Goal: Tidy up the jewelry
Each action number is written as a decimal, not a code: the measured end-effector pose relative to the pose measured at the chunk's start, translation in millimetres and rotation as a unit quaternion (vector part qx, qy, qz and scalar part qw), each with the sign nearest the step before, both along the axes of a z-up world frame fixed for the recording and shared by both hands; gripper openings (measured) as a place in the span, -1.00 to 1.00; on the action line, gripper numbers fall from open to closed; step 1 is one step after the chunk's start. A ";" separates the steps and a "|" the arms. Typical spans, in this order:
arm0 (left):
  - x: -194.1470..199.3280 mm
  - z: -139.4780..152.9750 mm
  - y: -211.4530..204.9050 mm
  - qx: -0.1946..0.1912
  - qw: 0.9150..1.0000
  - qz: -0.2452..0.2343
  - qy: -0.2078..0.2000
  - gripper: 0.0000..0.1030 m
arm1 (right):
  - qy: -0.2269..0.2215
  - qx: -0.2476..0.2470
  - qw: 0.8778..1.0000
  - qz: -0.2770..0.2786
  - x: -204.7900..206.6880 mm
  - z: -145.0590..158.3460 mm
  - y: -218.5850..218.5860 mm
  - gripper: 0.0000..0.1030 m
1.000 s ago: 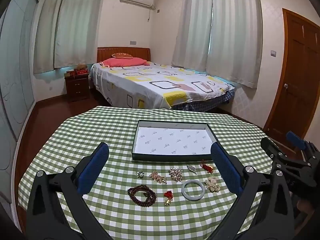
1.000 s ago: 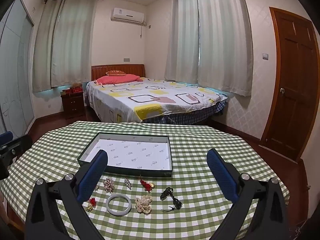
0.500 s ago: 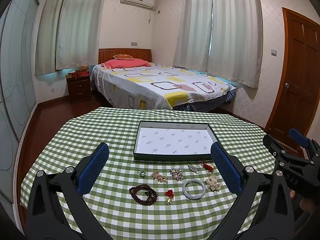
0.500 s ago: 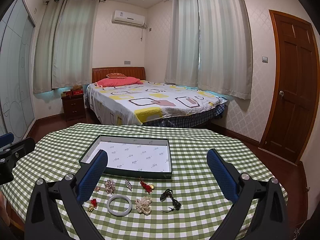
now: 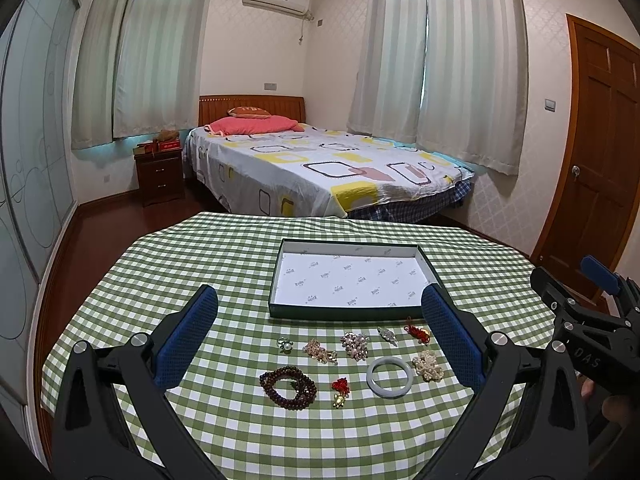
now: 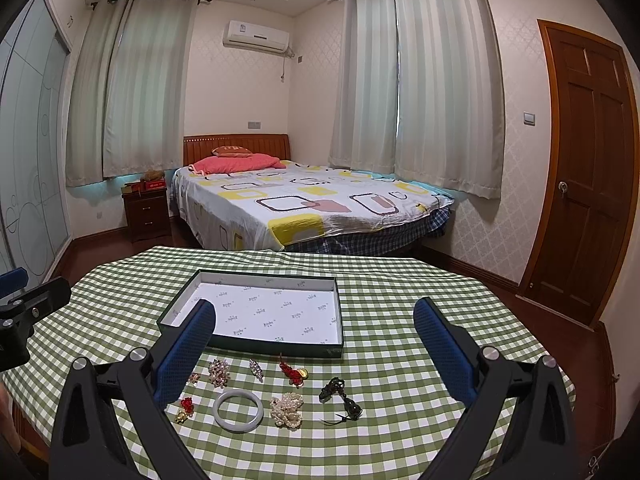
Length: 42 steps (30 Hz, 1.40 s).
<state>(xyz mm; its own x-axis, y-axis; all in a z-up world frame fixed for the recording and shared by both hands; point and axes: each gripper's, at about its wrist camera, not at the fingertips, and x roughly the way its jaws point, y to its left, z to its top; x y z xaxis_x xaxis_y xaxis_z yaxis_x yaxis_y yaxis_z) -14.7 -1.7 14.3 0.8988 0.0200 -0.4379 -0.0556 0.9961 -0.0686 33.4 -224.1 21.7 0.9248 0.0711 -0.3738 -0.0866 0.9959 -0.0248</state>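
Jewelry pieces (image 5: pixel 355 345) lie on the table (image 5: pixel 200 248) before the tray (image 5: pixel 352 309).

Green-and-white checked tablecloth (image 5: pixel 224 264) — dark-green box (image 5: pixel 348 313), white printed lining — blue-padded tongs (image 5: pixel 320 336)

Both fisheye views look forward along their own tongs, slightly downward across the checked surface (image 5: pixel 224 264) toward the bed (image 5: pixel 320 168). The left view sits left, the right further right; both share the tray (image 6: pixel 256 348), the jewelry and the bed.
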 end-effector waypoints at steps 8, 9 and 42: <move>-1.7 -1.9 -0.6 0.000 1.000 0.002 0.000 0.92 | 0.000 0.000 1.000 0.000 -0.4 -0.6 0.1 0.88; -1.6 -1.6 -0.4 0.000 1.000 0.002 0.000 0.92 | 0.000 0.000 1.000 0.000 -0.7 0.0 0.1 0.88; -3.6 -4.6 -0.9 0.001 1.000 0.005 -0.001 0.92 | -0.002 -0.001 1.000 0.000 -1.7 0.1 1.4 0.88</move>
